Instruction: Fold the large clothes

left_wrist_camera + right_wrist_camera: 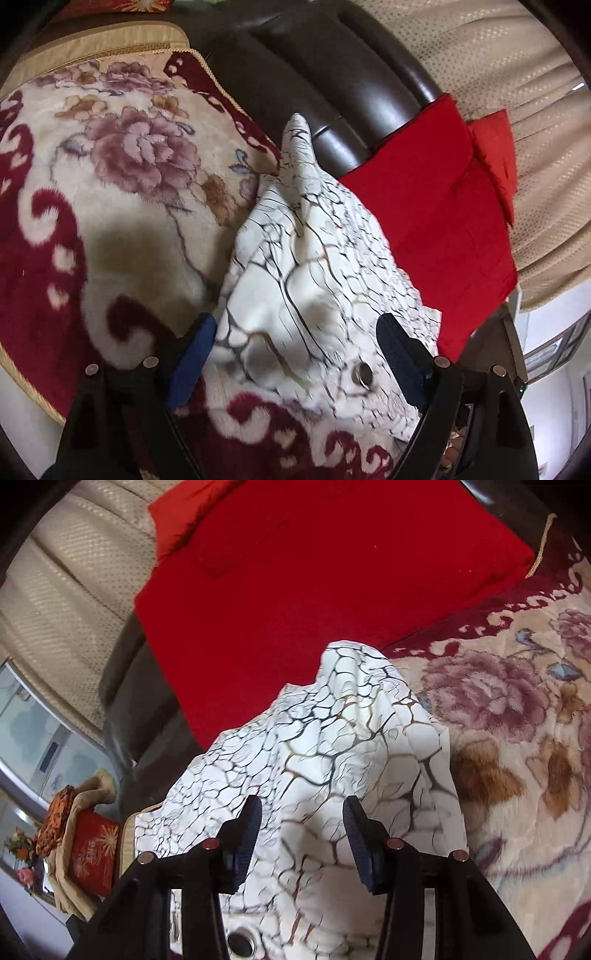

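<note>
Left wrist view: left tongs (295,354) wide, nothing pinched; white crackle-print garment (314,266) bunched between open pads, lying on floral blanket (122,177), touching red cloth (436,229) toward dark headboard (332,85).

Right wrist view: right tongs (301,843) half apart, empty, pads clear of garment (325,738). Fabric looks light, soft, floppy, maybe slippery; metal eyelet (240,941) near. Best pinch at hem edge or corner, not heap's middle.

sofa (314,74) dk brown | curtain (498,74) beige | blanket (129,166) floral
</note>
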Demonstrator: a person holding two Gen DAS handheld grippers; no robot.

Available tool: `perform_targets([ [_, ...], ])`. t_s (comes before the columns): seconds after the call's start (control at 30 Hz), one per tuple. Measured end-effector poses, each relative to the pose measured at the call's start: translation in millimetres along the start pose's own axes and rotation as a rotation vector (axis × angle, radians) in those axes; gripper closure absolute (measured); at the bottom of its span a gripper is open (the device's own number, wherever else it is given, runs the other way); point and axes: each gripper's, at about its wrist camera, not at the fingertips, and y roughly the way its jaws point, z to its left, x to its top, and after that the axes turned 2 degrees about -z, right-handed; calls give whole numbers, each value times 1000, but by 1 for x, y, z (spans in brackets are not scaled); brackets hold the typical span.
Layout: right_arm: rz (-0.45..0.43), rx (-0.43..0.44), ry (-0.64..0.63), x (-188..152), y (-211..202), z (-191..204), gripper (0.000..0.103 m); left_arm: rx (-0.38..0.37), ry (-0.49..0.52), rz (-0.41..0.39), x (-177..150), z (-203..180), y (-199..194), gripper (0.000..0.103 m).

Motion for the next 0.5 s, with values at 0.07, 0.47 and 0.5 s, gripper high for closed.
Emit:
perform_targets([
  [0.07,2,1,5,-6,0,1,52,-12,-22,-17,-7,2,-8,14],
  [0.47,127,-61,25,-20,35,-8,54,-69,-193,109,-23,12,40,13],
  [0.5,123,-59,21,-19,36,-7,54,-76,-224,107,-22,15,43,12],
])
